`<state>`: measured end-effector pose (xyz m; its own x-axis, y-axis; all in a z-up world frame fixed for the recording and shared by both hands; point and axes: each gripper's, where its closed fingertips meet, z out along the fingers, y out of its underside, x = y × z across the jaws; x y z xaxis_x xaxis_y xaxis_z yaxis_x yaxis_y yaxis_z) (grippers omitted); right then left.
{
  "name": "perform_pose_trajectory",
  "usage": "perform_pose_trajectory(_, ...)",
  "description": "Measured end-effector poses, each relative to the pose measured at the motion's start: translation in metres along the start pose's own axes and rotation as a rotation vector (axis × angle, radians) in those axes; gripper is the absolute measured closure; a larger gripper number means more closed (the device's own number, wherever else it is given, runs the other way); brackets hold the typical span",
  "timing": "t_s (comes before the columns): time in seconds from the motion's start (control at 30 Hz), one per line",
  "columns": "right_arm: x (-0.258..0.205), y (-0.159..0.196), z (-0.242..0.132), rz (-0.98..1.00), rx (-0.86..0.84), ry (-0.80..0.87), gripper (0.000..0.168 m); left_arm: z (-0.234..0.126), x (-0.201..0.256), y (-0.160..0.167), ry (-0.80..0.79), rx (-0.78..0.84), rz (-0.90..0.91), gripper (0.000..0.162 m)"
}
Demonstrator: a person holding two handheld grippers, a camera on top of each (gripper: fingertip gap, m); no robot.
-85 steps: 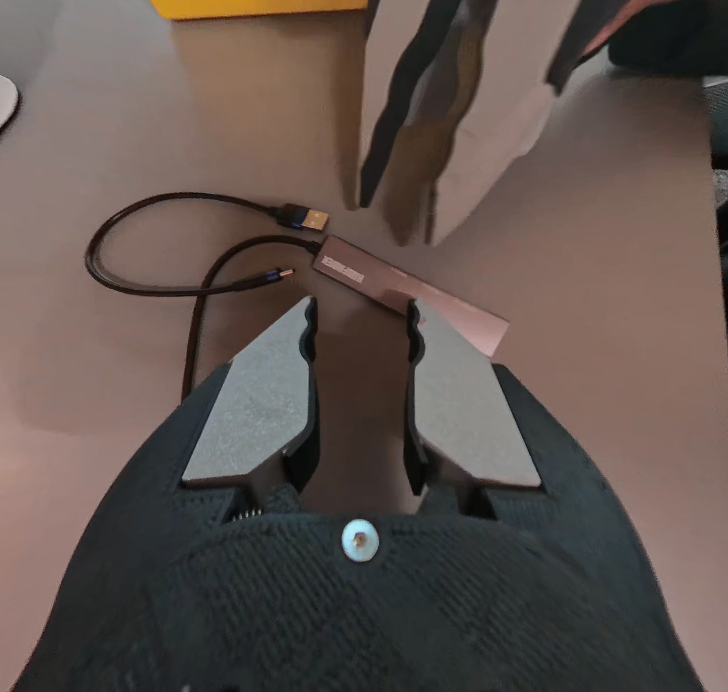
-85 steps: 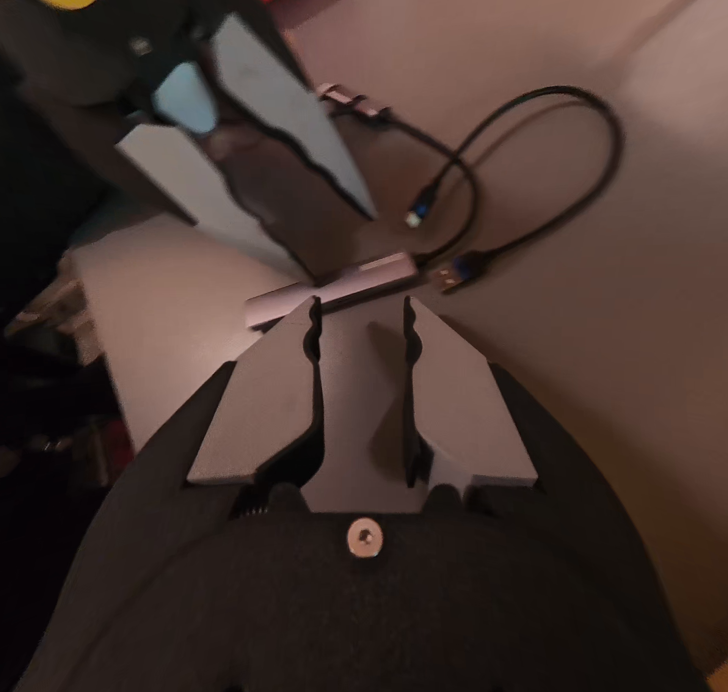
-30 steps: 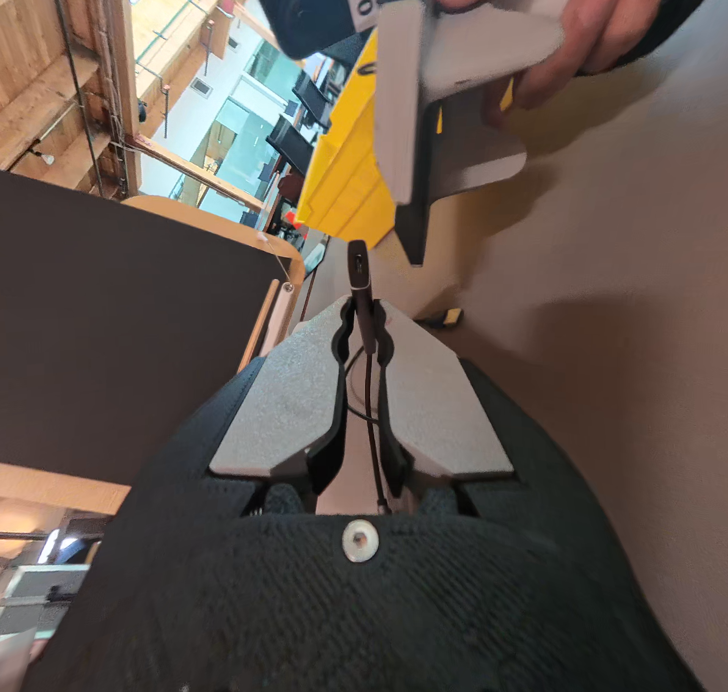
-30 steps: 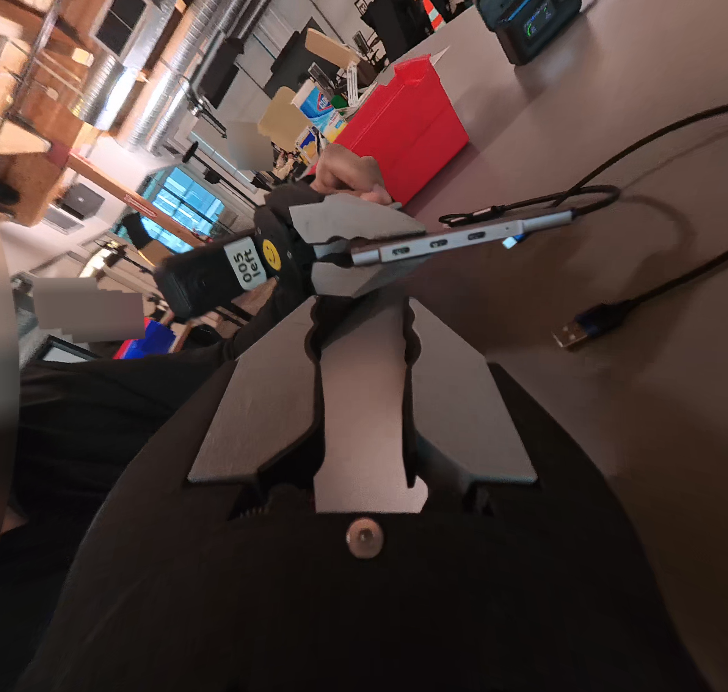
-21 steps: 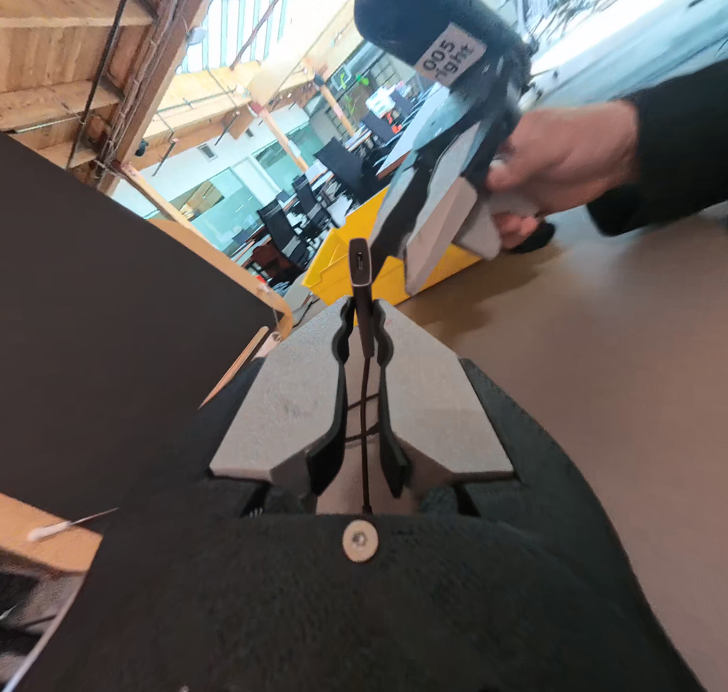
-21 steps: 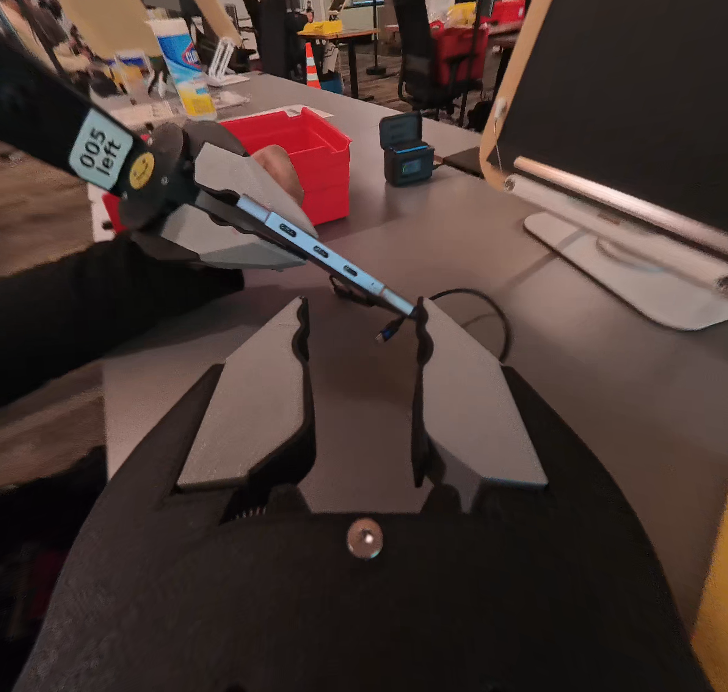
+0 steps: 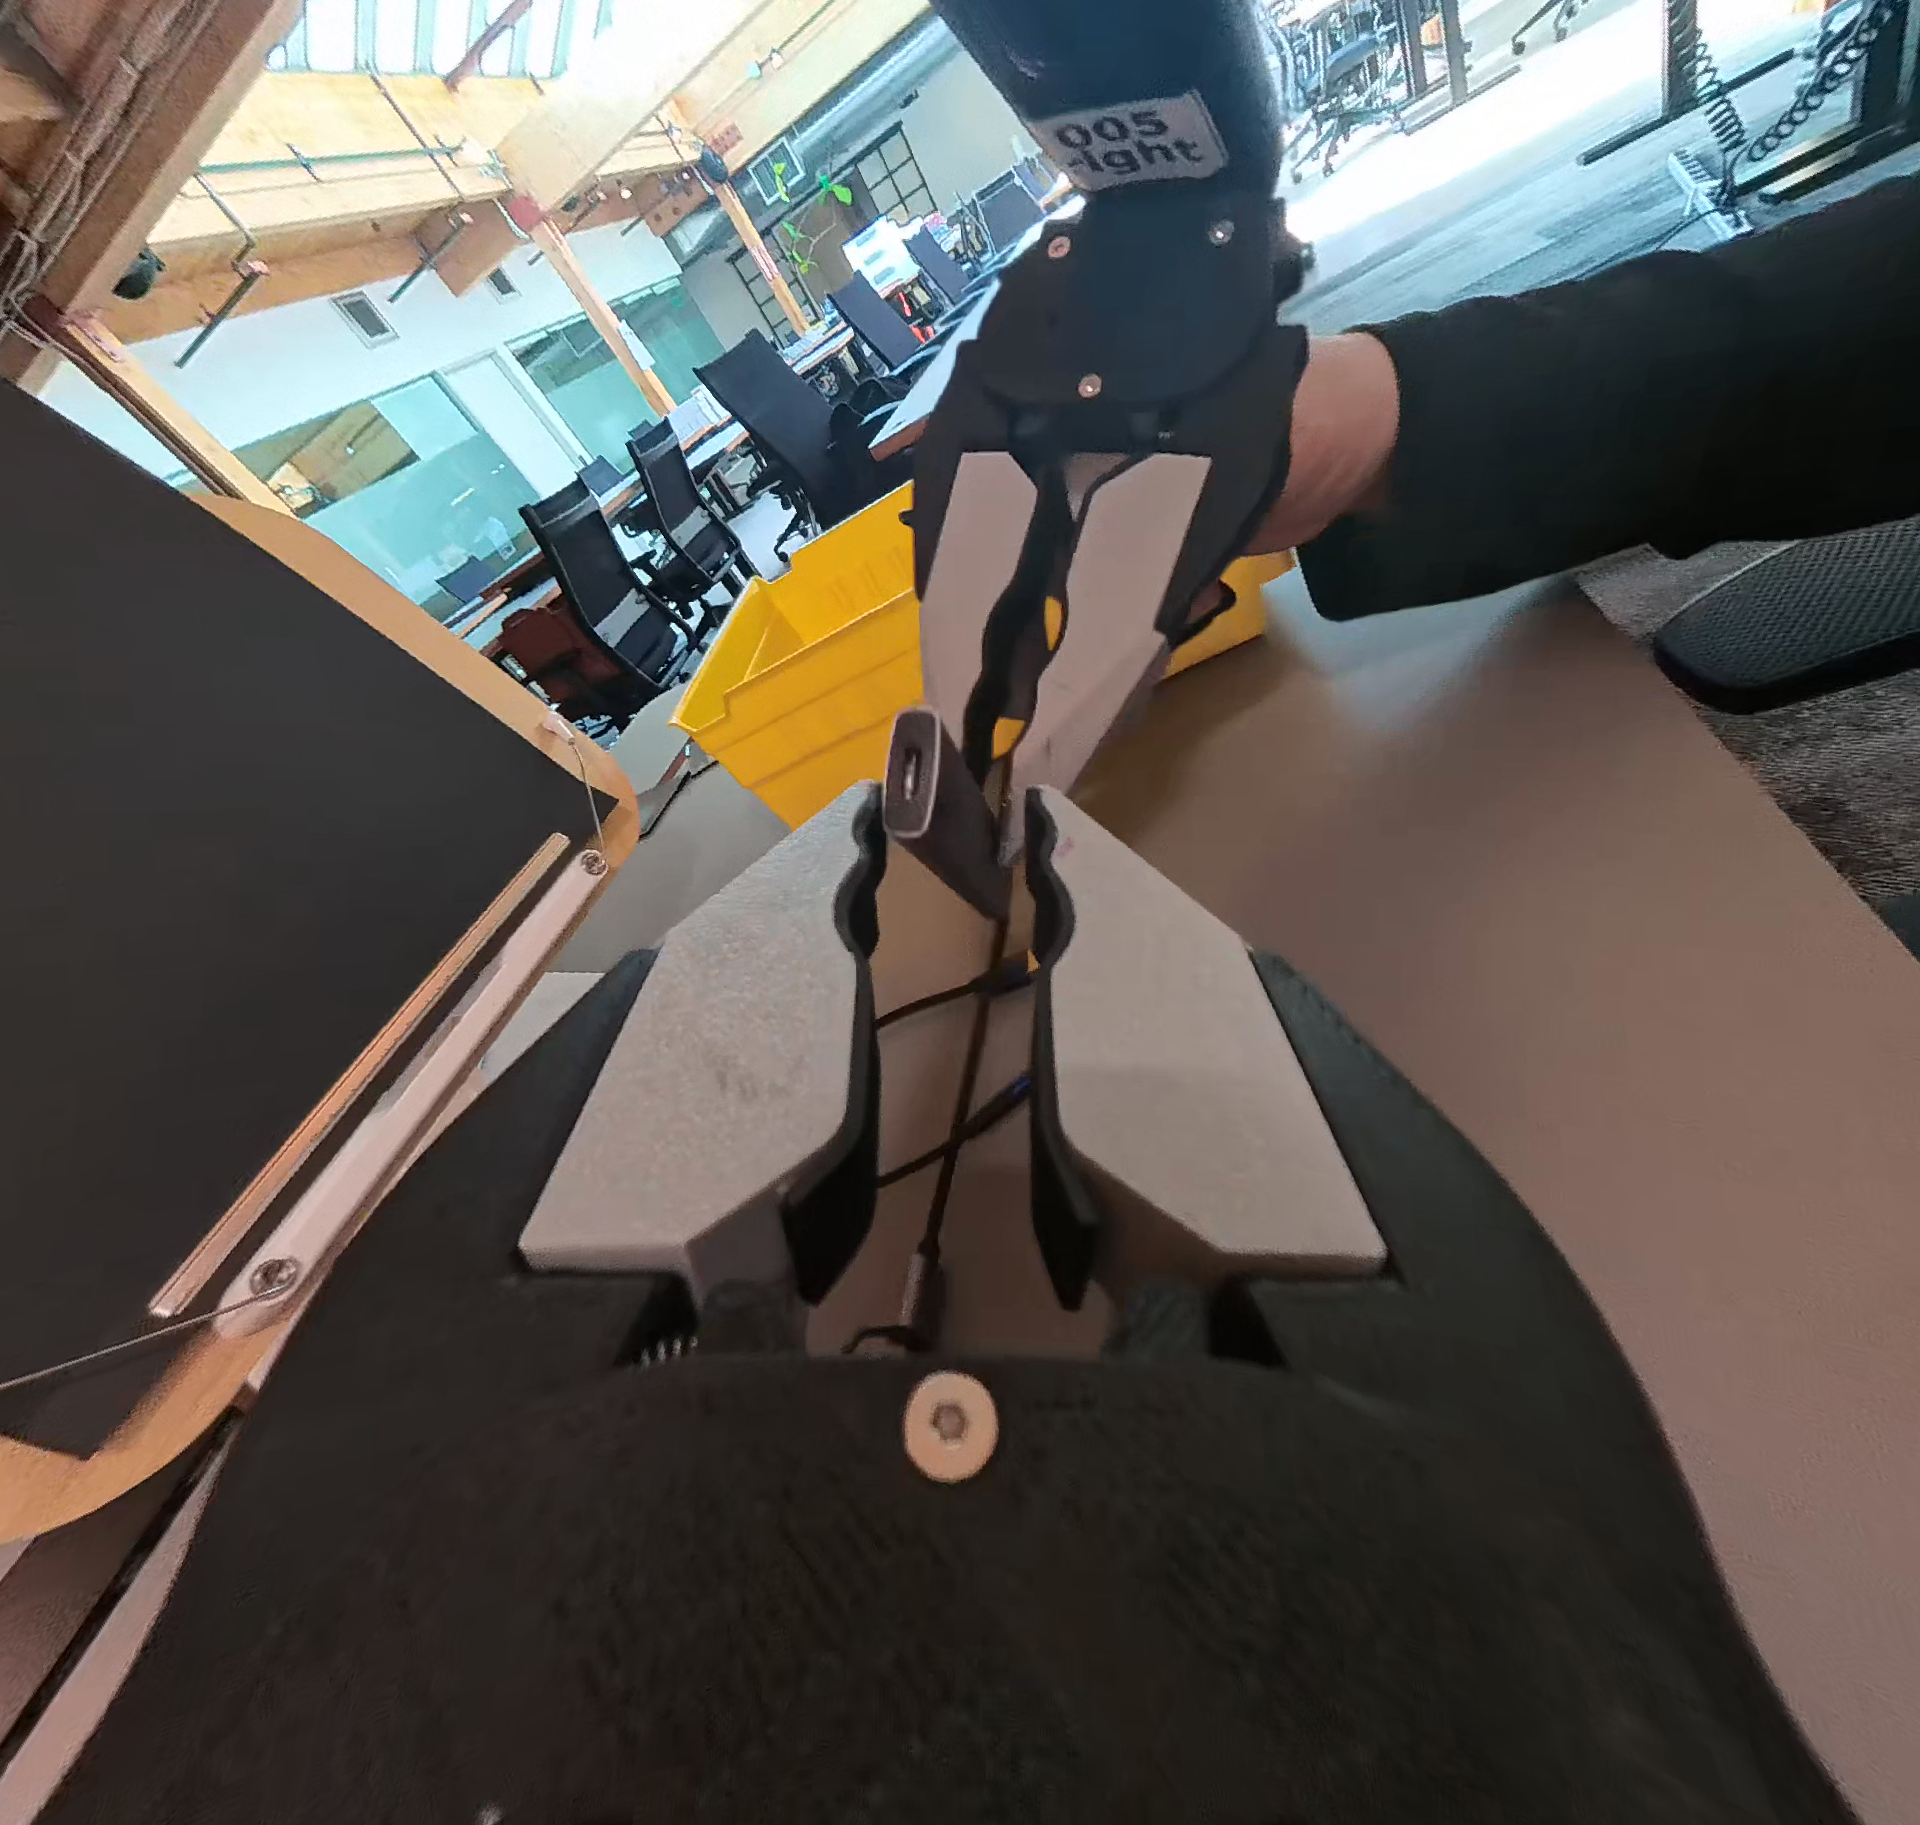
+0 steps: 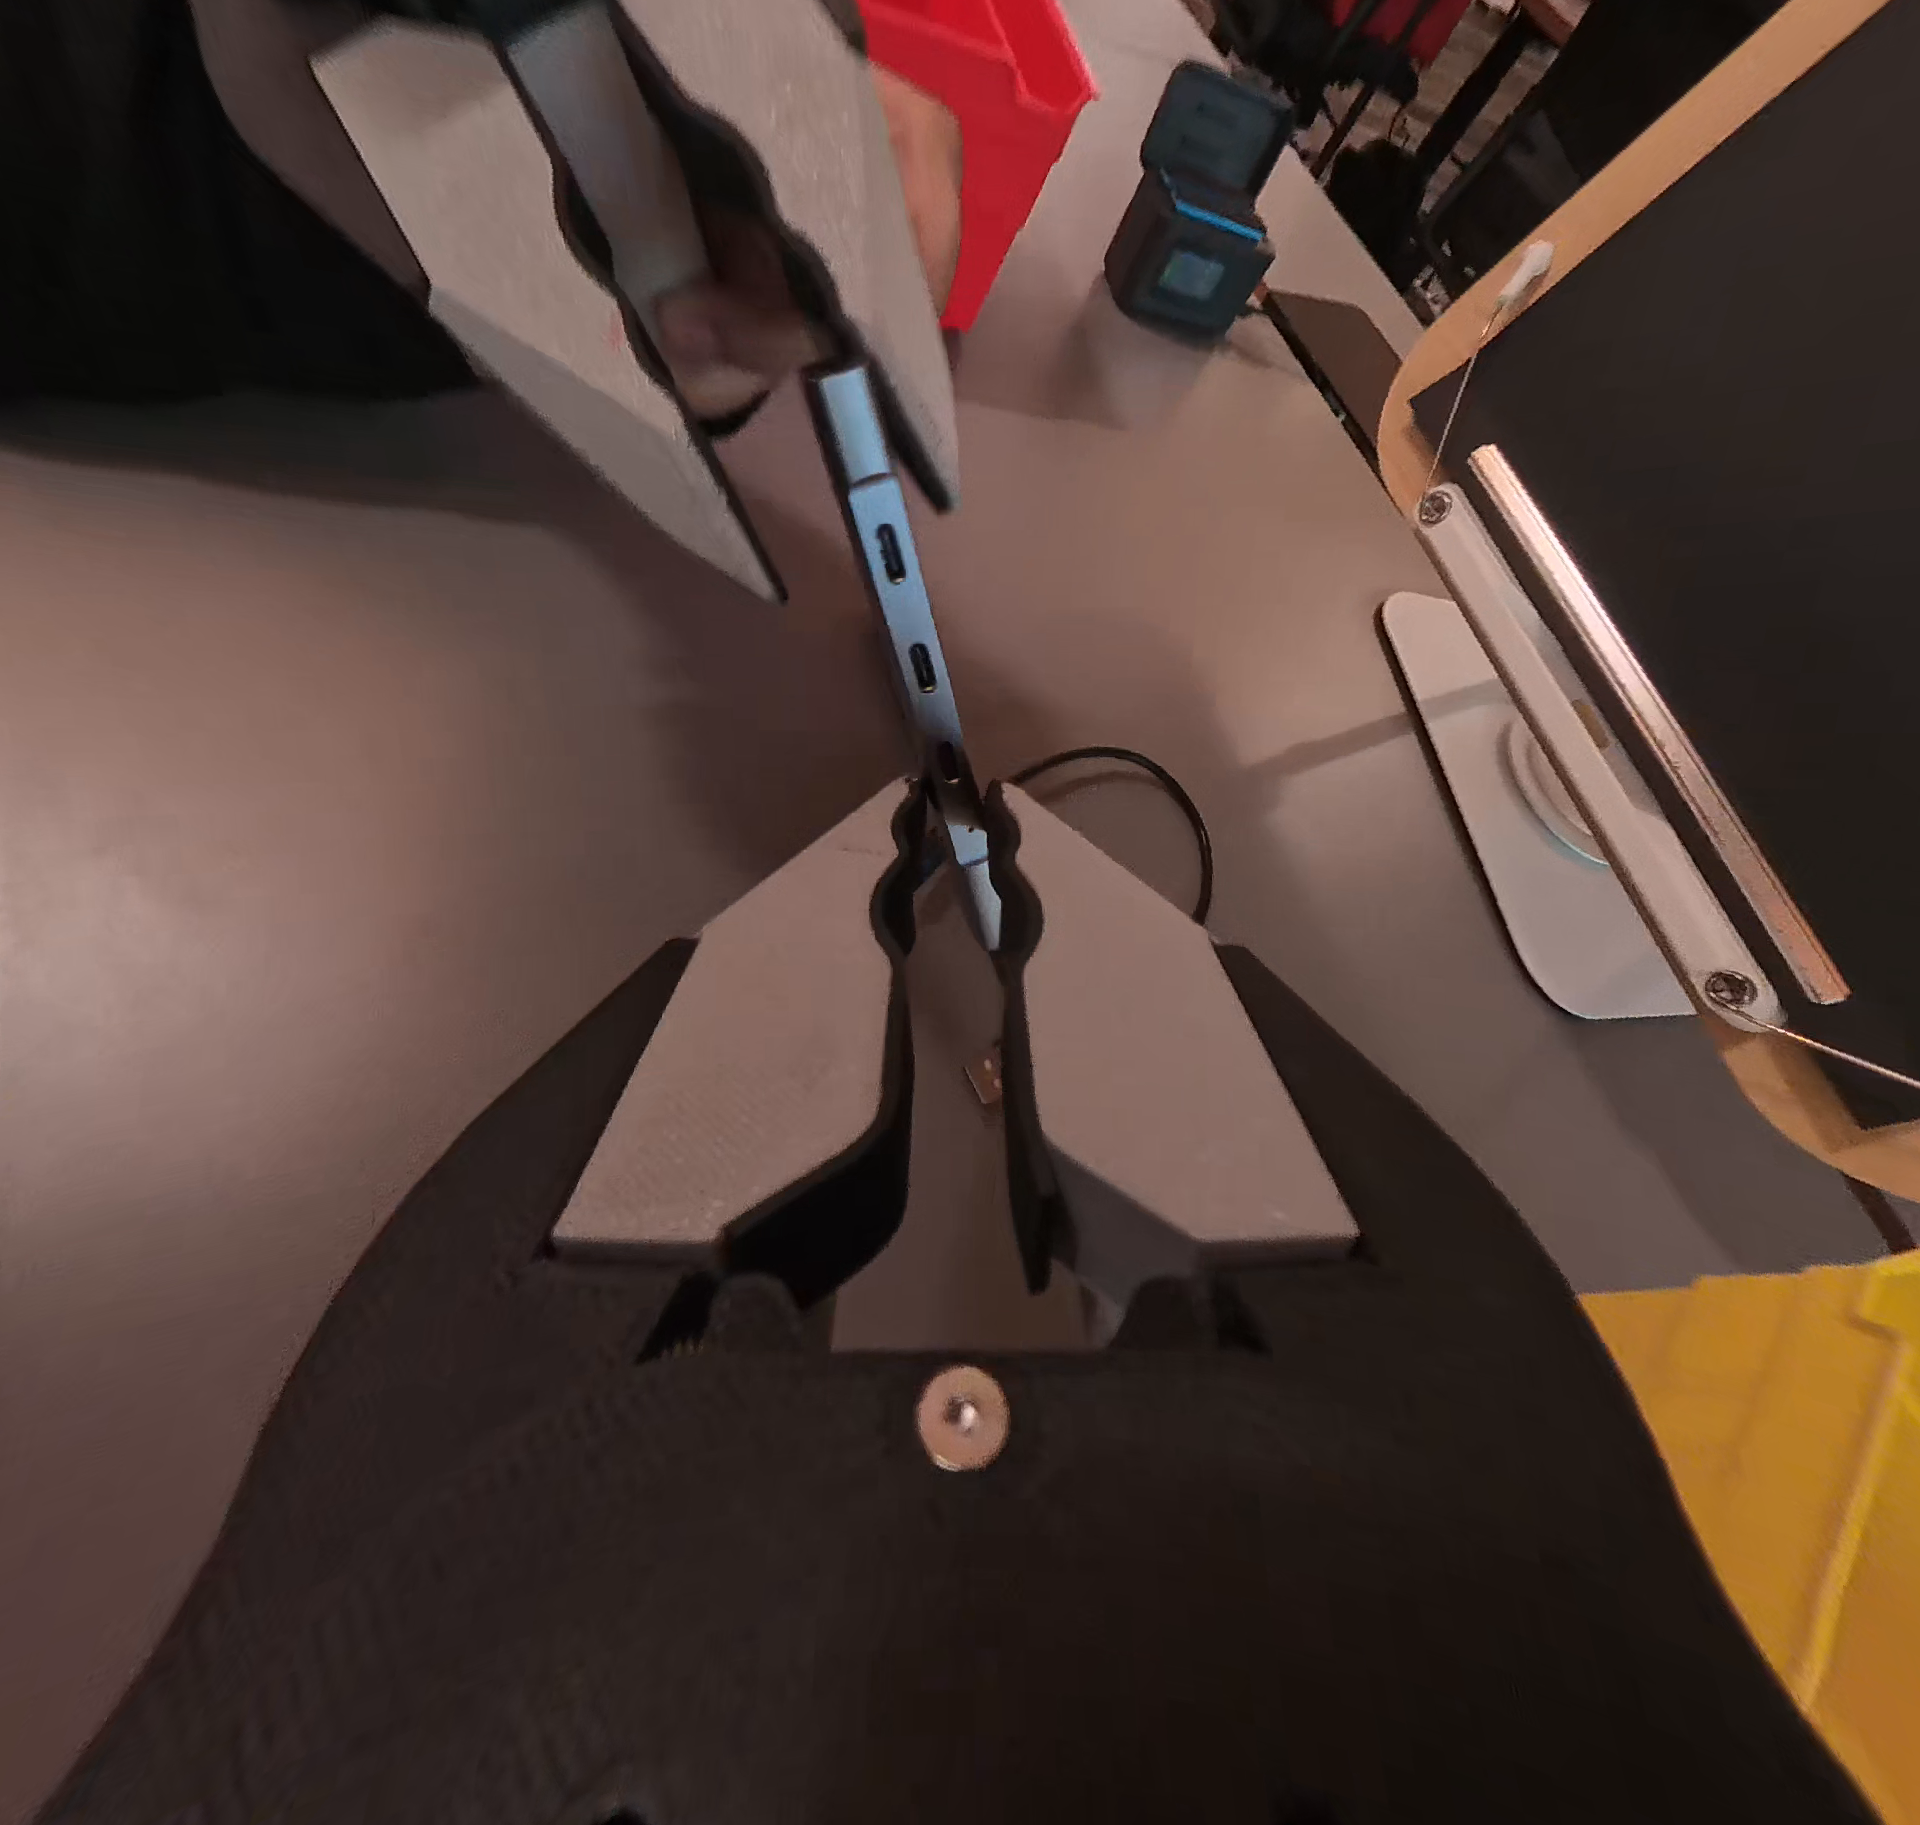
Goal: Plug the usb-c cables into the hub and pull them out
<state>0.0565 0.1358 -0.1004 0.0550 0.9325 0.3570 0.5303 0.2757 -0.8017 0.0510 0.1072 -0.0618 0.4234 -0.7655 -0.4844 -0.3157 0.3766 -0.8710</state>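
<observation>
The slim grey hub (image 8: 904,612) is held in the air above the table, with its ports facing the right wrist camera. My right gripper (image 8: 951,819) is shut on the hub's cable end. In the left wrist view it (image 7: 1003,767) reaches down onto the hub (image 7: 935,819) from above. My left gripper (image 7: 951,830) is open with the hub's other end loosely between its fingers, and it also shows in the right wrist view (image 8: 854,544). The black cables (image 7: 966,1048) lie on the table below. A USB-A plug (image 8: 987,1069) lies unplugged under my right gripper.
A monitor (image 8: 1714,528) on a silver stand base (image 8: 1475,736) is to the right in the right wrist view. A yellow bin (image 7: 821,695), a red bin (image 8: 966,61) and a small dark case (image 8: 1195,217) stand on the brown table (image 7: 1455,944). Left tips to right tips: about 5 centimeters.
My left gripper lifted the hub off the table. My right gripper then closed on the hub's cable end, and the left jaws have opened wider around the other end.
</observation>
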Motion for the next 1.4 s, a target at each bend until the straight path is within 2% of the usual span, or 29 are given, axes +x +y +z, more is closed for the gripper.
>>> perform_pose_trajectory(0.2,-0.009,0.009,0.008,-0.075,-0.060,0.003,0.161,0.011,0.014,0.032,0.035,-0.193,0.088,0.136)
perform_pose_trajectory(0.23,-0.012,0.008,0.009,-0.096,-0.055,-0.002,0.161,0.013,0.014,0.035,0.033,-0.210,0.110,0.141)
perform_pose_trajectory(0.27,-0.015,0.006,0.010,-0.110,-0.044,-0.011,0.161,0.015,0.013,0.035,0.024,-0.207,0.131,0.150)
perform_pose_trajectory(0.33,-0.014,0.003,0.010,-0.118,-0.021,0.005,0.160,0.015,0.015,0.031,0.042,-0.187,0.140,0.154)
perform_pose_trajectory(0.53,-0.010,-0.002,0.005,-0.045,0.019,-0.021,0.160,0.007,0.011,0.023,0.039,-0.159,0.132,0.154)
perform_pose_trajectory(0.83,-0.013,-0.005,0.005,-0.124,0.010,-0.003,0.162,0.007,0.010,0.017,0.017,-0.113,0.117,0.153)
perform_pose_trajectory(0.97,-0.017,-0.002,0.011,-0.130,-0.017,-0.025,0.162,0.010,0.015,0.025,0.041,-0.154,0.131,0.155)
perform_pose_trajectory(1.03,-0.015,0.000,0.013,-0.085,-0.028,-0.025,0.162,0.008,0.012,0.032,0.040,-0.205,0.144,0.154)
perform_pose_trajectory(1.07,-0.012,0.000,0.012,-0.049,-0.025,-0.029,0.167,0.005,0.007,0.037,0.016,-0.236,0.153,0.154)
perform_pose_trajectory(1.2,0.015,0.001,0.005,0.154,0.003,0.005,0.165,-0.013,-0.015,0.042,-0.108,-0.264,0.210,0.154)
perform_pose_trajectory(1.3,0.033,0.011,0.012,0.354,-0.042,-0.011,0.153,-0.017,-0.005,0.036,-0.058,-0.238,0.190,0.155)
perform_pose_trajectory(1.4,0.031,0.018,0.032,0.564,-0.112,-0.127,0.143,-0.021,0.002,0.031,-0.068,-0.233,0.218,0.156)
